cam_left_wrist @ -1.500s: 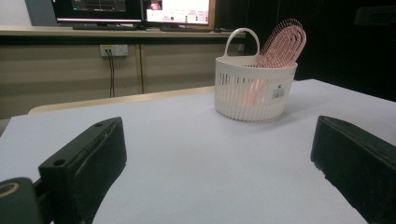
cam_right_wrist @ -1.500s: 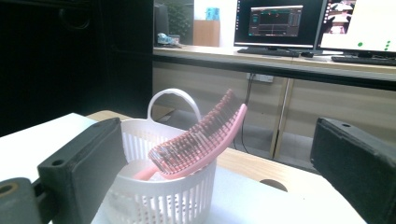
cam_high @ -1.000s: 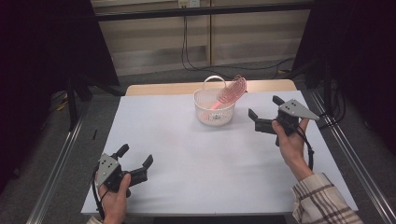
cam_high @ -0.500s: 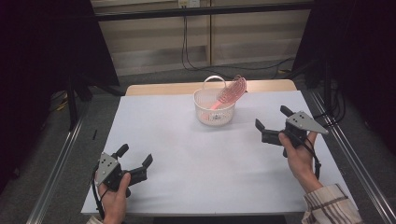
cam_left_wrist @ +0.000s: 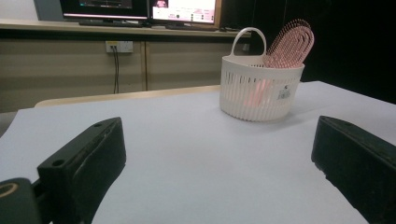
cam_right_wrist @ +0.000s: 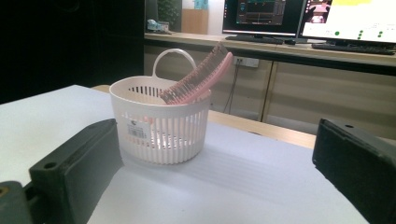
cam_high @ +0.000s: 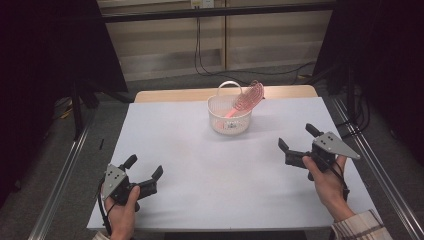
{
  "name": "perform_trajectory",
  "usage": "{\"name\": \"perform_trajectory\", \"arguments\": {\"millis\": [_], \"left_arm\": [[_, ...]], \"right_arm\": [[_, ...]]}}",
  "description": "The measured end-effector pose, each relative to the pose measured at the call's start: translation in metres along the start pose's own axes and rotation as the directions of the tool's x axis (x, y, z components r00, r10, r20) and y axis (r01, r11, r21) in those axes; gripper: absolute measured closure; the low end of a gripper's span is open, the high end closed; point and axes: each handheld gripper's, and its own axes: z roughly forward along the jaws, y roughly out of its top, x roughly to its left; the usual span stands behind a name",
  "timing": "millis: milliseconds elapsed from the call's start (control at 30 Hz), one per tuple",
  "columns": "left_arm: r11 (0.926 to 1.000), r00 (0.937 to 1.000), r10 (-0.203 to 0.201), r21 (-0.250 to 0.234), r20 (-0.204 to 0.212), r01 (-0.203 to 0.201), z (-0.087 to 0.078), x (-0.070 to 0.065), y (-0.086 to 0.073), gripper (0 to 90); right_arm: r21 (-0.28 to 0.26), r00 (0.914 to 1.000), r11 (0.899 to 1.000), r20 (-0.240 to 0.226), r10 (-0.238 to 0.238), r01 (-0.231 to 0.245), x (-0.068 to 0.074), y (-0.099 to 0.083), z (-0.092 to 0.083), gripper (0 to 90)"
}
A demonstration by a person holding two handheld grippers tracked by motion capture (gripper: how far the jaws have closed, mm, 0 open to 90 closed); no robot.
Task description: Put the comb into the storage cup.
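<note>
A white slotted basket (cam_high: 228,113) with a loop handle stands at the far middle of the white table (cam_high: 200,165). A pink hairbrush (cam_high: 246,98) leans in it, head sticking out over the rim; both show as the basket (cam_left_wrist: 259,87) and brush (cam_left_wrist: 290,44) in the left gripper view, and as the basket (cam_right_wrist: 160,122) and brush (cam_right_wrist: 201,73) in the right gripper view. My left gripper (cam_high: 145,171) rests open at the near left corner. My right gripper (cam_high: 298,138) is open at the right, well short of the basket. Nothing is between either pair of jaws.
Metal rails run along both sides of the table, one at the left (cam_high: 65,175). A wooden bench edge (cam_high: 175,95) lies behind the table. Monitors (cam_right_wrist: 299,18) stand on a counter at the back.
My right gripper has drawn back from beside the basket toward the near right of the table. The left gripper has stayed put.
</note>
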Motion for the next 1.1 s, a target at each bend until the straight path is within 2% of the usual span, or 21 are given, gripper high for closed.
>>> {"name": "perform_trajectory", "arguments": {"millis": [267,367,600,667,933,1033,1100], "left_arm": [[1.0000,1.0000,0.004,-0.002,0.003,-0.004,-0.001,-0.001,0.000,3.0],[1.0000,1.0000,0.005,-0.004,0.002,-0.005,-0.001,-0.002,0.000,3.1],[1.0000,1.0000,0.008,-0.006,0.004,-0.008,-0.002,-0.004,0.001,3.1],[0.9999,0.9999,-0.006,-0.009,0.009,0.006,-0.003,-0.003,0.001,3.0],[0.9999,1.0000,0.007,-0.012,-0.002,-0.008,-0.005,-0.004,0.002,3.0],[1.0000,0.9999,0.001,-0.007,-0.016,-0.001,-0.005,-0.004,0.002,3.1],[1.0000,0.9998,0.003,-0.005,-0.019,-0.003,-0.007,-0.004,0.002,3.1]], "right_arm": [[-0.002,0.9999,1.000,-0.005,0.009,-0.009,0.001,-0.005,-0.013,0.5],[0.010,1.0000,1.000,0.006,0.007,-0.007,-0.001,-0.010,-0.017,0.5],[0.001,0.9987,1.000,0.047,0.023,-0.023,-0.008,-0.015,-0.032,0.4],[-0.003,0.9976,0.999,0.056,0.041,-0.041,-0.009,-0.016,-0.036,0.0],[-0.015,0.9952,0.999,0.088,0.043,-0.042,-0.011,-0.022,-0.050,0.0],[-0.051,0.9949,0.998,0.098,0.027,-0.022,-0.011,-0.019,-0.056,0.0],[-0.046,0.9949,0.999,0.095,0.033,-0.029,-0.011,-0.021,-0.058,0.0]]}}
